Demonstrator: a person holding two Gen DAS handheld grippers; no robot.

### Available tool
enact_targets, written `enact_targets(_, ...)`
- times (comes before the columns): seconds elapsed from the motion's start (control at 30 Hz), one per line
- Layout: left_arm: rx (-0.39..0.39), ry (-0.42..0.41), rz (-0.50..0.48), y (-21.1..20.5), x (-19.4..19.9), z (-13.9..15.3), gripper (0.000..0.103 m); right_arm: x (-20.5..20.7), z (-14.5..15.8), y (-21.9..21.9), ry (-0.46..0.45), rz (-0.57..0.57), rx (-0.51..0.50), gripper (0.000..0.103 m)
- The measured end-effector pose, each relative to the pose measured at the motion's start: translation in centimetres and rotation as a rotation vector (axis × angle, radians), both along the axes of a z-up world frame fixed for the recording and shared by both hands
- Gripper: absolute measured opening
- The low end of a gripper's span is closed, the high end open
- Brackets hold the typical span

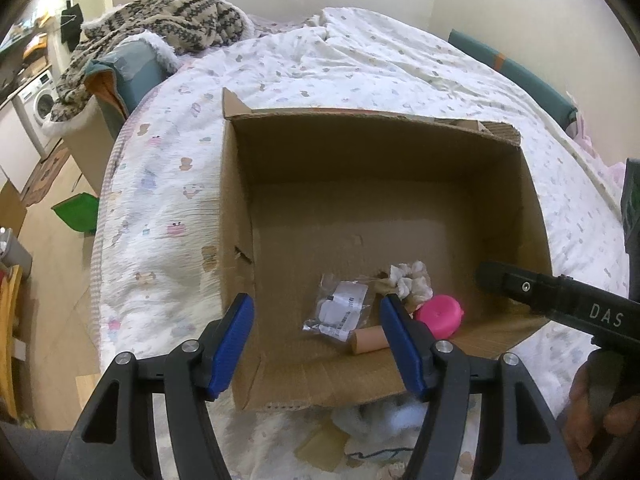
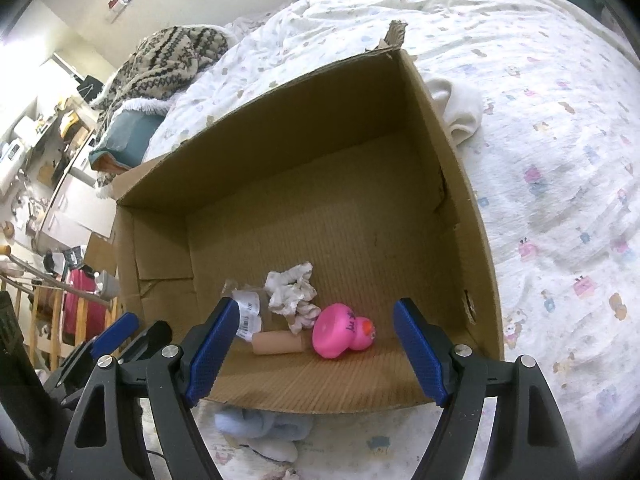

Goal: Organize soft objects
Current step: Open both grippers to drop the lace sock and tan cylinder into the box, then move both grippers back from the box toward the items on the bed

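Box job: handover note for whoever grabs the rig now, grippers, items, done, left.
Left gripper: open, empty, over the near edge of the cardboard box.
Right gripper: open, empty, at the same edge.
In the box, near side: pink duck toy, crumpled white cloth, tan cylinder, clear plastic packet.
Still out on the bed: light blue soft item in front of the box, white cloth beside its right wall.
Left, probably: box those two.

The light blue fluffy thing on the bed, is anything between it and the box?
Yes. The light blue plush lies just outside the cardboard box, against its near wall, so it must be lifted over that wall. Both grippers are open and hold nothing.
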State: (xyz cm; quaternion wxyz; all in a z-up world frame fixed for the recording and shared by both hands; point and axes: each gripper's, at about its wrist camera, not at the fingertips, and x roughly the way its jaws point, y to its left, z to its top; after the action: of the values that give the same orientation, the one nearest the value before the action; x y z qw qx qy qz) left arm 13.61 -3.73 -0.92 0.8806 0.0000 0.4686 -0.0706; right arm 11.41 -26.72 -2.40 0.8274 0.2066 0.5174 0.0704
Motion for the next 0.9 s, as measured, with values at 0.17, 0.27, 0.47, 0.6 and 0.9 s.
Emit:
enact_targets(0.17, 0.008, -0.009, 0.002, 0.4, -0.9, 0.8, 0.063, -0.7, 0.4, -0.3, -0.003, -0.005, -0.003, 0.084)
enact_targets(0.27, 0.014, -0.016, 0.006, 0.7, -1.5, 1.2, 0.064, -1.3, 0.7, -0.4, -0.009, -0.001, -0.008, 0.084)
enact_targets(0.47, 0.047, -0.038, 0.033, 1.3, -3.1, 1.6, 0.064, -2.5, 1.4, -0.2, -0.016, 0.015, -0.018, 0.084)
enact_targets(0.6, 0.051, -0.043, 0.053, 1.8, -3.9, 1.7, 0.064, -3.2, 1.8, 0.0, -0.025, 0.028, -0.028, 0.084)
enact_targets(0.9, 0.029, 0.013, 0.076, 2.7, -6.0, 0.9, 0.064, -5.2, 1.8, -0.1, -0.013, 0.029, -0.019, 0.084)
